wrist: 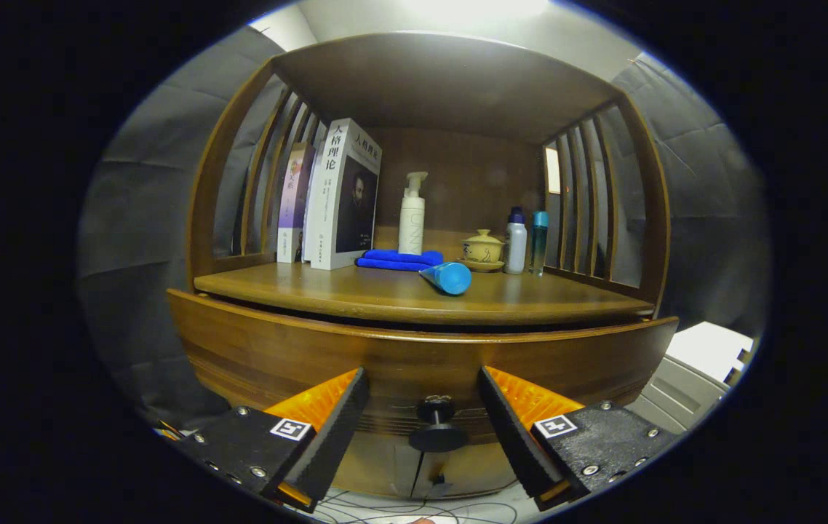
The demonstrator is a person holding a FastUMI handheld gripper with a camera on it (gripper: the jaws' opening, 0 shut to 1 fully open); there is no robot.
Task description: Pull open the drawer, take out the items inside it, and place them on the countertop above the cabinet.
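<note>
wooden bench (pixel 385 298) carries a blue tube (pixel 447 277) on its side; below it, the curved drawer (pixel 312 356), its round knob (pixel 437 426) between the spread-apart gripper (pixel 423 393) fingers, untouched.

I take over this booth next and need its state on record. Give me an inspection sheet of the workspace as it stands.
Surface: wooden countertop above the cabinet, bare along its front.
Job's things: drawer closed or nearly so; its dark knob between the fingers, untouched. Contents hidden.
Clutter: books upright at the back, pump bottle, folded blue cloth, blue tube lying on its side, lidded cup, two small bottles.
Grippers: gripper open, fingers either side of the knob.
Cables: thin wires on the floor below the cabinet.
Surroundings: slatted shelf sides, grey cloth wall.
</note>
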